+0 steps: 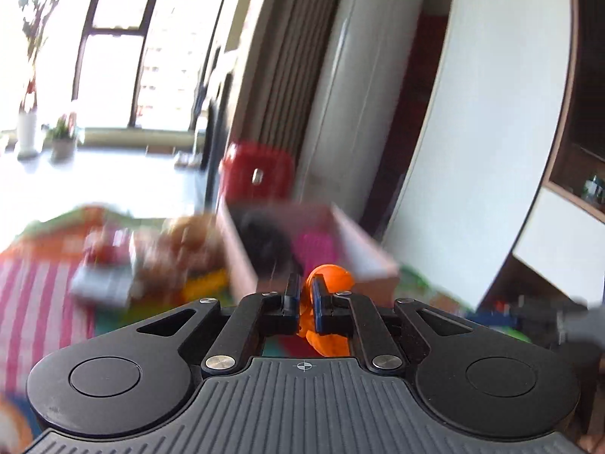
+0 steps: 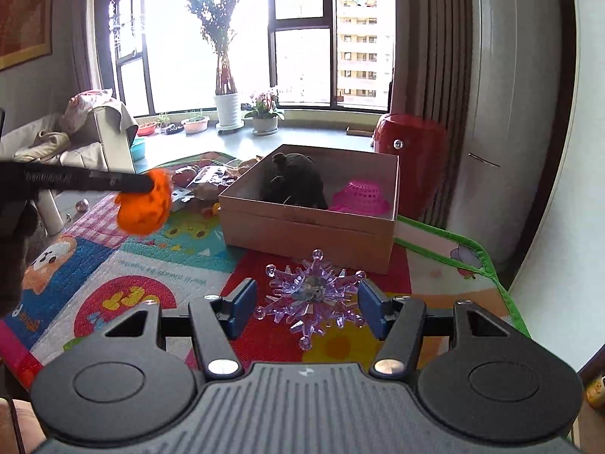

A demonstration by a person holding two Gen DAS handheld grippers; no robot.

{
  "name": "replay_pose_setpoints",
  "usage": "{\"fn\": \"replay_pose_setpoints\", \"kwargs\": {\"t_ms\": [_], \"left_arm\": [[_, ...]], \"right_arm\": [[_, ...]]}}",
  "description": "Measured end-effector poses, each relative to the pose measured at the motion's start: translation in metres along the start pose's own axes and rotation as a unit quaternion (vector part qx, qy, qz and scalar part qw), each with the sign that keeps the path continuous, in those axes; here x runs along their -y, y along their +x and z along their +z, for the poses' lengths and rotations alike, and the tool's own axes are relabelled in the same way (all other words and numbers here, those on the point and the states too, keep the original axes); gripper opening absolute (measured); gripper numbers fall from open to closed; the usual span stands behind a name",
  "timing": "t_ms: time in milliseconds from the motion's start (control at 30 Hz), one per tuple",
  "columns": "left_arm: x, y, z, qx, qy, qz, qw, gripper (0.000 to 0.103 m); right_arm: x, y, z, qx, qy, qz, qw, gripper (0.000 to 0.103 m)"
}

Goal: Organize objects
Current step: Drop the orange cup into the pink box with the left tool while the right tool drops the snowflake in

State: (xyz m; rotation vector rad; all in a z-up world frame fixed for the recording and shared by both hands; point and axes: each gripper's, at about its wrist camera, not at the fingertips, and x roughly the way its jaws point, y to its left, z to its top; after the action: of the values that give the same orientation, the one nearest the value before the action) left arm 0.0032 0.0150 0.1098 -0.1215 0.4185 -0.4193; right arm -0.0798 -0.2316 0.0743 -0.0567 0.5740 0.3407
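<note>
My left gripper point(image 1: 302, 289) is shut on an orange perforated toy point(image 1: 332, 276), lifted above the play mat and pointing toward an open cardboard box point(image 1: 242, 261). The right wrist view shows that gripper point(image 2: 145, 185) reaching in from the left with the orange toy point(image 2: 143, 208) at its tip, left of the box point(image 2: 310, 227). My right gripper point(image 2: 308, 306) holds a purple crystal snowflake point(image 2: 314, 295) upright between its blue pads, just in front of the box. Inside the box are a dark plush toy point(image 2: 295, 181) and a pink basket point(image 2: 359, 196).
A colourful play mat point(image 2: 159, 265) covers the floor. Several loose toys point(image 2: 211, 181) are piled behind the box's left side. A red bin point(image 2: 412, 143) stands behind the box by the curtain. A chair with clothes point(image 2: 94, 132) is at the left, with potted plants point(image 2: 227, 106) along the window.
</note>
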Motion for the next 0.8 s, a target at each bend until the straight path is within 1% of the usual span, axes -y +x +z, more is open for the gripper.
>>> {"fn": "replay_pose_setpoints", "kwargs": {"t_ms": [67,100,167,200,267,300,367,500,567,633,667,700,733,767,800], "left_arm": [[0.007,0.019,0.027,0.046,-0.002,-0.002,0.9989,0.009],[0.007,0.032,0.037,0.056,-0.011,-0.010,0.9983,0.010],[0.001,0.065,0.052,0.049,-0.030,-0.018,0.9982,0.014],[-0.003,0.079,0.054,0.045,-0.040,-0.012,0.9981,0.014],[-0.011,0.092,0.048,0.044,-0.049,0.014,0.9978,0.015],[-0.015,0.091,0.043,0.046,-0.048,0.023,0.9975,0.015],[-0.026,0.082,0.032,0.048,-0.055,0.031,0.9968,0.015],[-0.051,0.059,0.003,0.030,-0.079,0.034,0.9959,0.015],[-0.062,0.050,-0.013,0.006,-0.076,0.048,0.9959,0.015],[-0.072,0.047,-0.028,-0.034,-0.064,0.069,0.9950,0.015],[-0.076,0.046,-0.034,-0.052,-0.055,0.084,0.9936,0.015],[-0.081,0.045,-0.041,-0.063,-0.048,0.096,0.9923,0.015],[-0.087,0.040,-0.049,-0.070,-0.045,0.103,0.9912,0.015],[-0.091,0.038,-0.054,-0.075,-0.047,0.105,0.9905,0.015],[-0.096,0.036,-0.056,-0.078,-0.053,0.105,0.9900,0.015]], "right_arm": [[0.005,0.003,0.000,0.000,0.012,-0.001,1.000,0.059],[0.007,0.006,0.001,0.000,0.020,-0.003,1.000,0.059],[0.010,0.010,0.004,0.004,0.033,-0.005,0.999,0.059],[0.011,0.010,0.005,0.007,0.038,-0.007,0.999,0.059],[0.014,0.009,0.010,0.020,0.043,-0.012,0.999,0.059],[0.015,0.007,0.014,0.028,0.043,-0.015,0.999,0.059],[0.019,0.006,0.026,0.047,0.040,-0.020,0.998,0.059],[0.028,0.020,0.072,0.085,0.045,-0.018,0.995,0.059],[0.031,0.038,0.096,0.096,0.050,-0.021,0.994,0.060],[0.031,0.060,0.113,0.096,0.056,-0.046,0.993,0.079],[0.029,0.069,0.117,0.094,0.055,-0.056,0.992,0.090],[0.026,0.075,0.117,0.094,0.053,-0.059,0.992,0.094],[0.022,0.081,0.114,0.090,0.051,-0.055,0.993,0.096],[0.019,0.085,0.108,0.083,0.050,-0.049,0.994,0.098],[0.015,0.089,0.100,0.075,0.050,-0.044,0.995,0.099]]}}
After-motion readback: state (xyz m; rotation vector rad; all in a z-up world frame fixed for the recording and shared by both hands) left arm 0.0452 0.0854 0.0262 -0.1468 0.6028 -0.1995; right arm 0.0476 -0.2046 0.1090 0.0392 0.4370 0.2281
